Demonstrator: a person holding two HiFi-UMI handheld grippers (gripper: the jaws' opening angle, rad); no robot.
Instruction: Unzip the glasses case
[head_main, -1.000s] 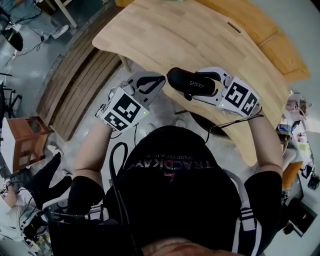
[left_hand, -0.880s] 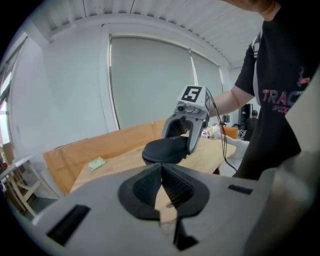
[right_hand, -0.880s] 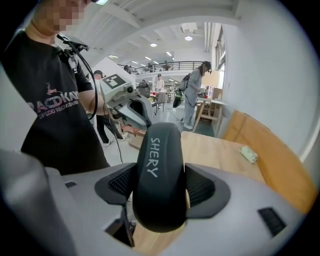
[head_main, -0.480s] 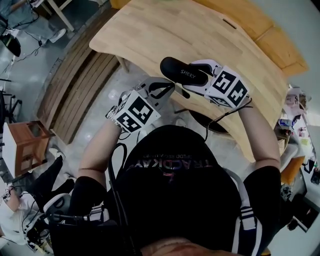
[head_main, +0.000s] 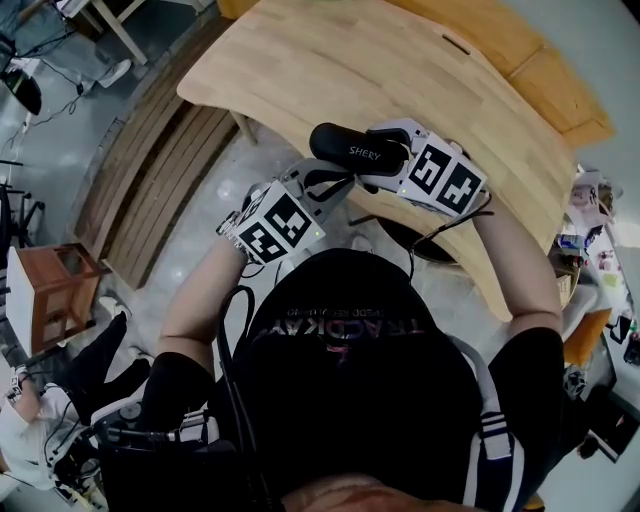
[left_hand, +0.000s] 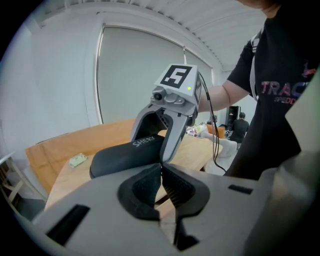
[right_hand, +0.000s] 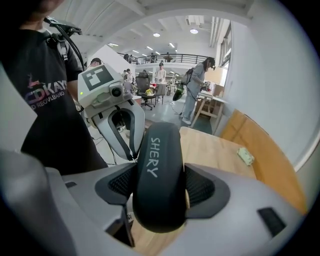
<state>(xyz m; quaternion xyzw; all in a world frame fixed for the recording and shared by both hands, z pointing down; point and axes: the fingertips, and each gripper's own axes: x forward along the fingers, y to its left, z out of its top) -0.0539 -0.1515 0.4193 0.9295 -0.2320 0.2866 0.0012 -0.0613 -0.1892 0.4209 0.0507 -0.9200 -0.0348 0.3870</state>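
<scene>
Glasses case (right_hand: 158, 150), zip hidden, right gripper (right_hand: 160, 186) clamping

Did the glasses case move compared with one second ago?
Yes. The glasses case, in the right hand-held gripper, shifted left and slightly up against the wooden table.

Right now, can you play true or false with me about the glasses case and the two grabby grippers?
1. The right gripper is squeezing the glasses case. True.
2. The left gripper has its jaws wide open. False: they are shut together.
3. The case has white letters on it. True.
4. The case is pink. False: it is black.
</scene>
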